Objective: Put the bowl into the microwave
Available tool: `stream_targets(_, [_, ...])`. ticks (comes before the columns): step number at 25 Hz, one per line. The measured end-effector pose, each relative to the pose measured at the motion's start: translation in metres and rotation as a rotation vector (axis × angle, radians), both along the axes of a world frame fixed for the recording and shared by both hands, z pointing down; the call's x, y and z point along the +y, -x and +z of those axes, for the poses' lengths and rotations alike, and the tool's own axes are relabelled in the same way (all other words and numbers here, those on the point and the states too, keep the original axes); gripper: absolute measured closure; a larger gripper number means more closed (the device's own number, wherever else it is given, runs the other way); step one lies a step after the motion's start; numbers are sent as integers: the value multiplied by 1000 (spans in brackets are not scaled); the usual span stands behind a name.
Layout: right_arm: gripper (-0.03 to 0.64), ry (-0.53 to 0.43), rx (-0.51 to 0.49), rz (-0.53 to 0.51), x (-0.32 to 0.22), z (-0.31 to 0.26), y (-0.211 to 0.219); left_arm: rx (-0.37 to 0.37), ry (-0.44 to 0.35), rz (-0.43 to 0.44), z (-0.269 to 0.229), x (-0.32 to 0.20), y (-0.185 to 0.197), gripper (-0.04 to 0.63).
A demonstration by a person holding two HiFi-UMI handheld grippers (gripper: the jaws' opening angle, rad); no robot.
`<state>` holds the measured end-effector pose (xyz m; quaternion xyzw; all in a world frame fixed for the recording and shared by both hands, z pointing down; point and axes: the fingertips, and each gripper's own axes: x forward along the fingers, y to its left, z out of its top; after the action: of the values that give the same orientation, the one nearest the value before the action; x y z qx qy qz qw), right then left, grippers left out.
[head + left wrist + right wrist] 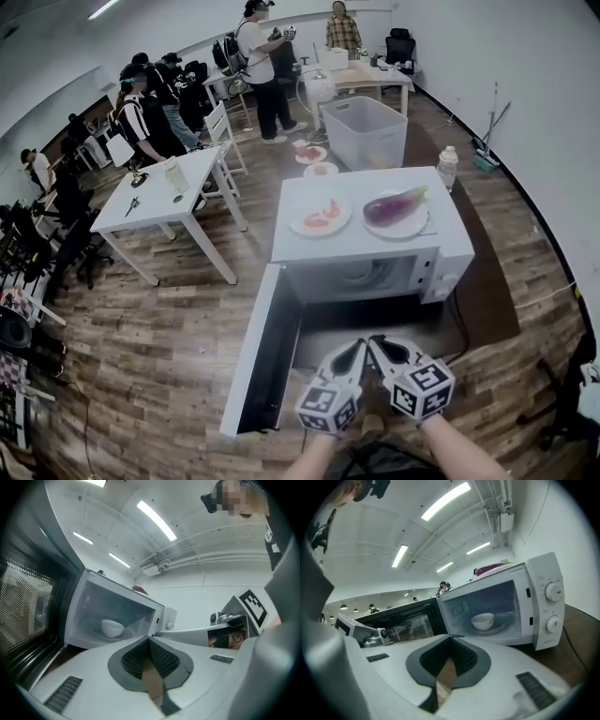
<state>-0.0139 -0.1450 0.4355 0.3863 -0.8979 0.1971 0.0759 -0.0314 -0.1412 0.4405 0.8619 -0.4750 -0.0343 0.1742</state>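
Since the bowl [483, 620] sits in the microwave [361, 246], left gripper [149, 640] and right gripper [451, 638], both closed empty, should probably swing the door [253, 356] shut.

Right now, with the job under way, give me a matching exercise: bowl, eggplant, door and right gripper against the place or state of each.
Things:
1. bowl
2. eggplant
3. door
4. right gripper

Places or states:
A. swung open
B. shut, empty
C. inside the microwave
D. on a plate atop the microwave

Pairs: 1-C, 2-D, 3-A, 4-B.
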Motion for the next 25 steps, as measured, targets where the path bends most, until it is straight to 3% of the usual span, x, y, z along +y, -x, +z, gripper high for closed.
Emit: stream_targets(25, [615,-37,-15,20,50,-20,-3,36,-19,6,-19,51,-3,595])
